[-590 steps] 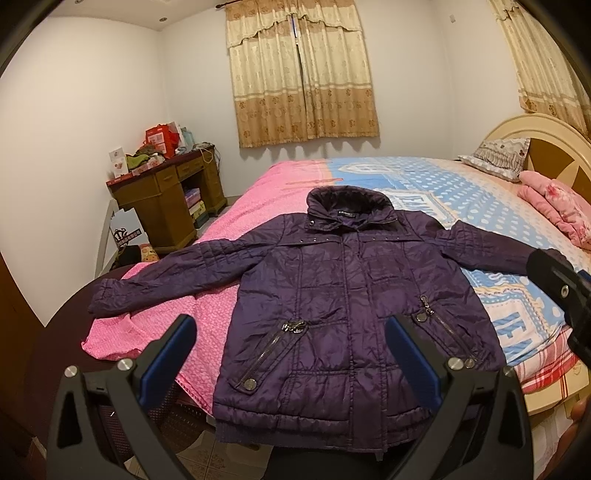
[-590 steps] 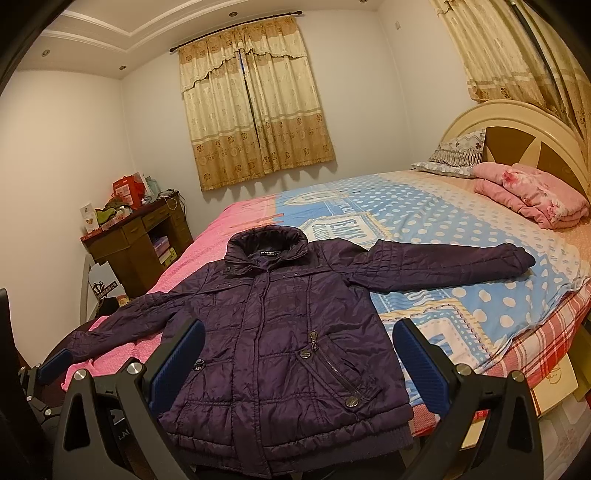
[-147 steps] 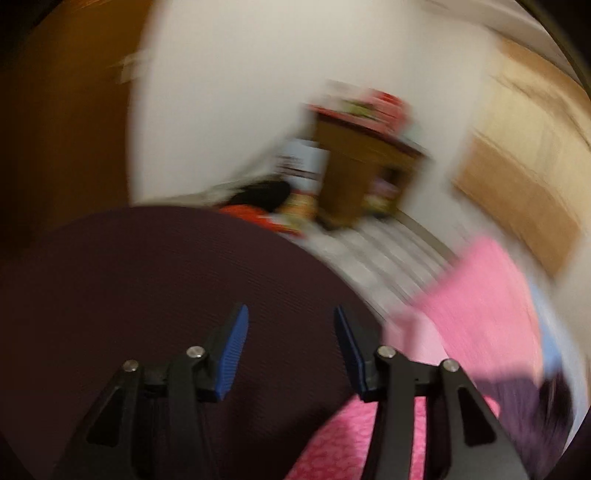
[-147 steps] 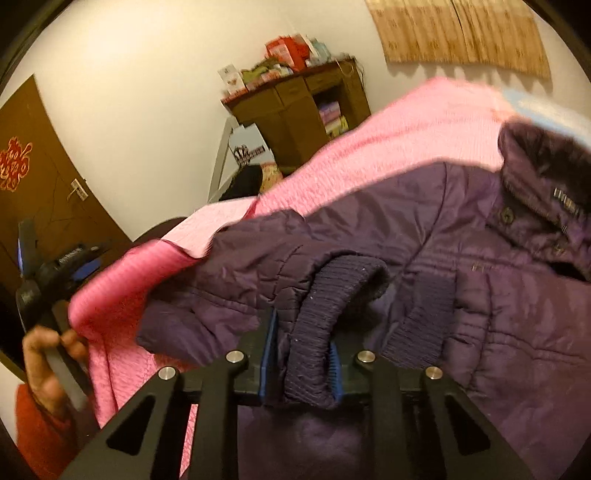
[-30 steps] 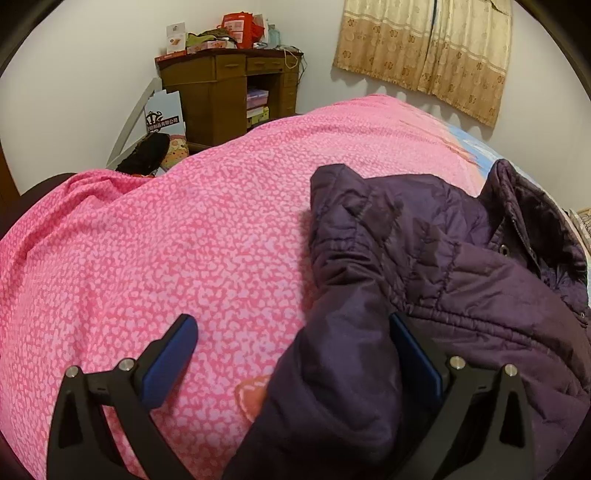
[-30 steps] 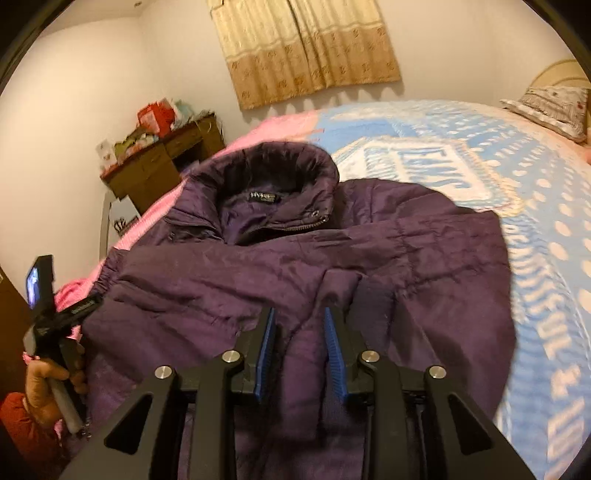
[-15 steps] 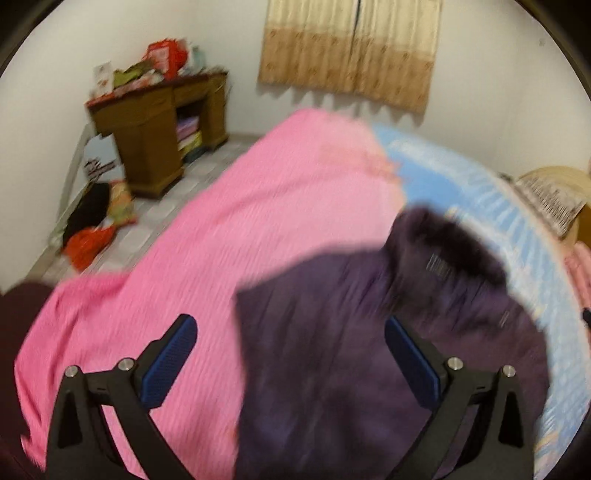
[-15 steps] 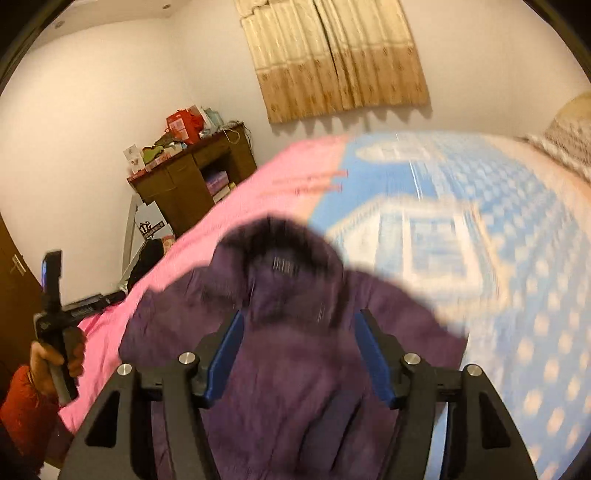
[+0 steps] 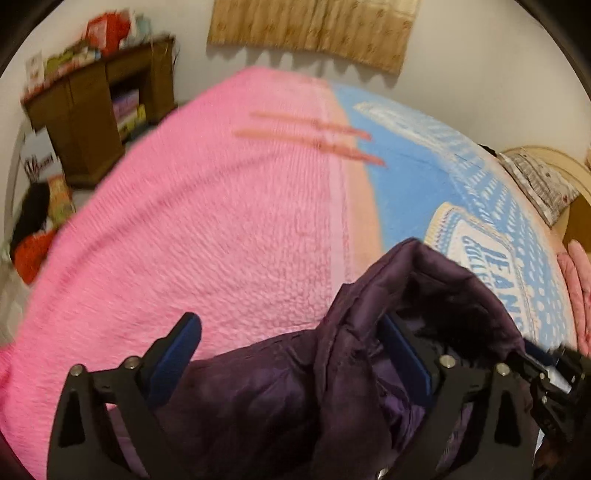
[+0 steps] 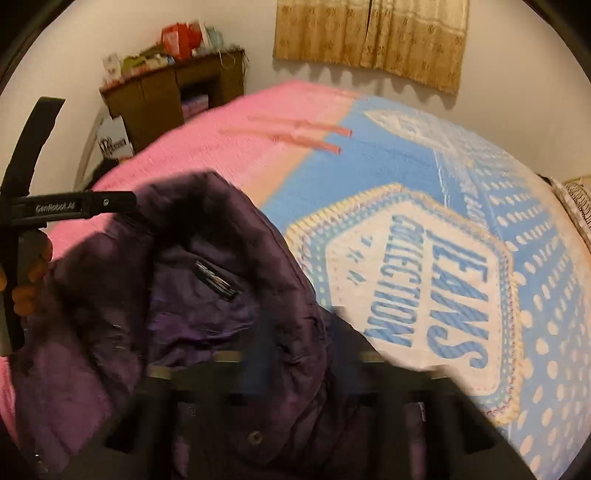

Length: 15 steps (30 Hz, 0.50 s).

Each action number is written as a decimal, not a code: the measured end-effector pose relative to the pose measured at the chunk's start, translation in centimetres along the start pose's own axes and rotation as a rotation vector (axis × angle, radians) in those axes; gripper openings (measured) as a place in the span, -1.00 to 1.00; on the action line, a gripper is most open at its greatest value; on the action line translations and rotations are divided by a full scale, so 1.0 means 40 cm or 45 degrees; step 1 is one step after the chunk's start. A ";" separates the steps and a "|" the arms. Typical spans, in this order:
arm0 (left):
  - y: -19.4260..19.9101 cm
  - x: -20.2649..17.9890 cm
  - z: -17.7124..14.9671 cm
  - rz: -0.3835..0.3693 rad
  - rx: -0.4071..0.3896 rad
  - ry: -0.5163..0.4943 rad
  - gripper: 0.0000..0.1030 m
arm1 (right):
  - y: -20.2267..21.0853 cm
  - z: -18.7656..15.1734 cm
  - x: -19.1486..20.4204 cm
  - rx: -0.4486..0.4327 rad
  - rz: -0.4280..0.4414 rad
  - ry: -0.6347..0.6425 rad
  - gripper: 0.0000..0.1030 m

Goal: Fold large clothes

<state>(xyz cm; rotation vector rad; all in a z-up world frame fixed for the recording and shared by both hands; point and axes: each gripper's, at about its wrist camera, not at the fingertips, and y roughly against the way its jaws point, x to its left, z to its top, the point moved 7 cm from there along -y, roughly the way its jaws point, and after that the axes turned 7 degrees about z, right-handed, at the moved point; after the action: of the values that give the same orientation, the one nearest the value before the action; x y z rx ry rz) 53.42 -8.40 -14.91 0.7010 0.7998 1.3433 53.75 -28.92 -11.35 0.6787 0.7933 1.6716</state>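
Both my tongs have swung up to the jacket (image 9: 280,387) collar, lower frame: right gripper (image 10: 288,384) just clenched on it, left gripper (image 9: 291,354) still spread, so 1 lengthwise fold looks next.

Left gripper (image 9: 291,354) jaws wide, just been closing a little, straddling bunched shoulder and collar of the purple jacket (image 9: 369,332); right blue pad hard against the fabric, left pad over bare pink blanket (image 9: 207,229). Jacket lies at the seam of pink and blue blanket (image 9: 402,177). Right gripper (image 9: 554,373) at right edge, touching the collar; wooden desk (image 9: 92,110) at far left wall, curtain (image 9: 314,29) behind.
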 end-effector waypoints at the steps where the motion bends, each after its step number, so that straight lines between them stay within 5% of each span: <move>1: -0.012 -0.008 -0.005 -0.018 0.013 0.006 0.78 | -0.010 -0.003 -0.007 0.011 0.015 -0.014 -0.73; 4: -0.044 -0.046 -0.025 -0.019 0.070 -0.051 0.14 | -0.019 -0.017 -0.017 0.032 -0.005 0.002 -0.81; 5: -0.037 -0.059 -0.032 -0.049 0.059 -0.082 -0.42 | -0.010 -0.018 -0.018 0.019 -0.012 0.020 -0.84; 6: -0.020 -0.065 -0.035 -0.091 0.040 -0.099 -0.70 | 0.003 -0.018 -0.018 -0.001 -0.027 0.032 -0.85; 12: 0.167 0.004 -0.070 -0.112 -0.177 -0.121 -0.75 | 0.114 -0.046 -0.030 -0.148 -0.027 0.007 -0.87; 15: 0.143 0.046 -0.117 -0.104 -0.131 -0.087 -0.69 | 0.103 -0.108 -0.027 -0.121 -0.031 0.013 -0.87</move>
<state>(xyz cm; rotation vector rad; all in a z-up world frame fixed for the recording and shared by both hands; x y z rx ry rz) 46.45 -6.02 -13.00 0.6237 0.6923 1.2711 48.19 -31.31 -10.76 0.5925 0.7218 1.6810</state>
